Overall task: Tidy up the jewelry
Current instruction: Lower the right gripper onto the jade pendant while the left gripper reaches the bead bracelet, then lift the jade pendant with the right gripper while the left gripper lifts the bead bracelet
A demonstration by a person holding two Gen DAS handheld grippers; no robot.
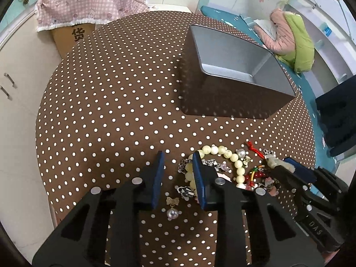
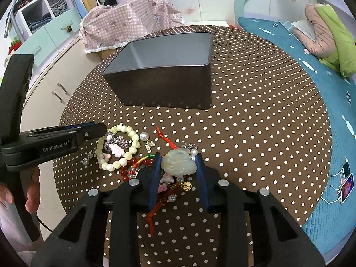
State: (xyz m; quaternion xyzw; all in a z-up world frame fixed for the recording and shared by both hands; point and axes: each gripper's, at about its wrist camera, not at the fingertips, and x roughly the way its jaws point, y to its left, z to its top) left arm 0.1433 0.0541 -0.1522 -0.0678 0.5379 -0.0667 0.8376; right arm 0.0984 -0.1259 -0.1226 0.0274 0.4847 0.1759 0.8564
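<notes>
A pile of jewelry lies on the brown polka-dot round table. It includes a pale bead bracelet, red beads and a red cord. My right gripper is shut on a pale green jade pendant, which fills the gap between its blue pads. In the left wrist view it shows at the right. My left gripper is open and empty, low over the pile's left edge. A bow pearl earring lies between its fingers. An empty grey tin box stands behind.
A pink gingham cloth covers a cardboard box beyond the table. A white cabinet stands to the left. A bed with a teal cover and green and pink bedding lies to the right, with a phone on it.
</notes>
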